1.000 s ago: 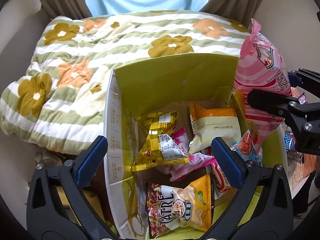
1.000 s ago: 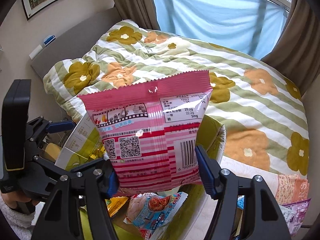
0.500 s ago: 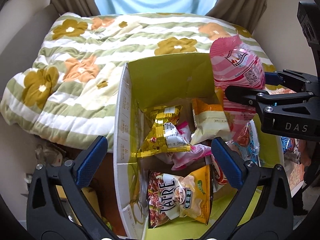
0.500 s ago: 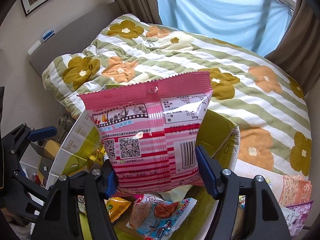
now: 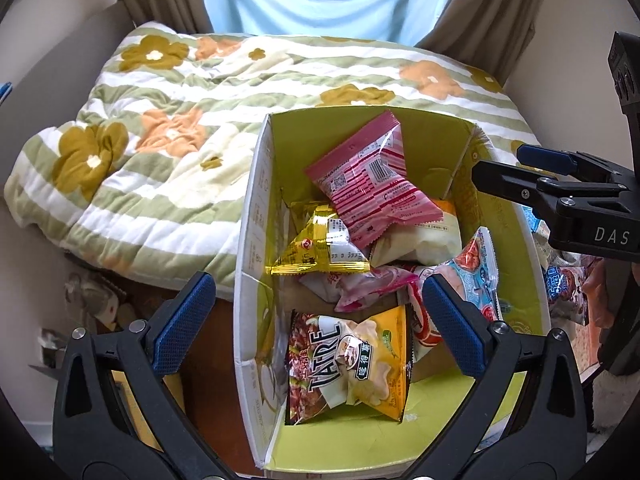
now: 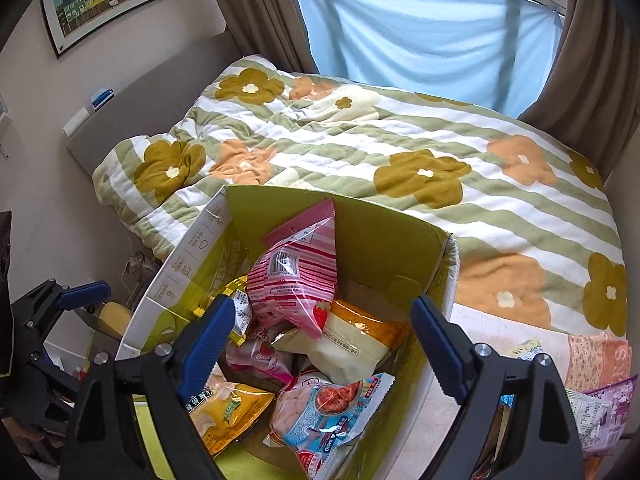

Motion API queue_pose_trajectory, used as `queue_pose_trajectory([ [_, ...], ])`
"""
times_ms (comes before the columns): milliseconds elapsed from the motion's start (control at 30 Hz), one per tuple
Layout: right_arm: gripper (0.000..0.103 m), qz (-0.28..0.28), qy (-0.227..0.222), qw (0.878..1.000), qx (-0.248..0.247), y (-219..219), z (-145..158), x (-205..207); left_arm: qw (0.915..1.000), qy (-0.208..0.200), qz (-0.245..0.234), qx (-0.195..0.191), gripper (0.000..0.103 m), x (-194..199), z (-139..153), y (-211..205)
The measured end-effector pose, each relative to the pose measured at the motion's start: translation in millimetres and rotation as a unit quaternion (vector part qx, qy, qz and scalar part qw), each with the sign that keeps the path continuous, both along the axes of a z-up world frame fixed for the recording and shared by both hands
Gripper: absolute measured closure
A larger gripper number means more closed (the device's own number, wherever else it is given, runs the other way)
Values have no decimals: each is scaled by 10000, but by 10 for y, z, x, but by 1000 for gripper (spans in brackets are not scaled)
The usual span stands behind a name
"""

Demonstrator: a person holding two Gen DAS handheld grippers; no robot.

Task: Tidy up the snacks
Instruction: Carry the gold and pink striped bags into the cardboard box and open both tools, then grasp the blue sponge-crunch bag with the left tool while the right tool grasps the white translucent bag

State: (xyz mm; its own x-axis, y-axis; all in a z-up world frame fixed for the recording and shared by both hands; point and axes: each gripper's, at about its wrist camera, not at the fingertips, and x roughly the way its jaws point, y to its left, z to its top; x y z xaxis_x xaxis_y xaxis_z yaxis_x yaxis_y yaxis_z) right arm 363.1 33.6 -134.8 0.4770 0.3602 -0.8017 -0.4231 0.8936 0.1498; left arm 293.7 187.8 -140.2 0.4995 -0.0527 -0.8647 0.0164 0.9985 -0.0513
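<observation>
Right tongs (image 6: 322, 340) just opened, nothing between the jaws; left tongs (image 5: 316, 320) spread wide, empty. Pink bag (image 5: 372, 184) now in the box (image 5: 250, 248), atop the other packs, leaning on the far wall. Long axis tilted, top seal up toward the far wall, barcode side showing. Judging by loose packs (image 6: 600, 408) outside at right: mostly packed, a few left.
</observation>
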Motion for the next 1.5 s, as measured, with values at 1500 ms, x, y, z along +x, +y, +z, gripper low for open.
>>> queue_pose_trajectory([
  [1500,16,-1921,227,9809,-213,-3219,-203,-2046,9823,205,-1828,-352,0,-737,-70,-3160],
])
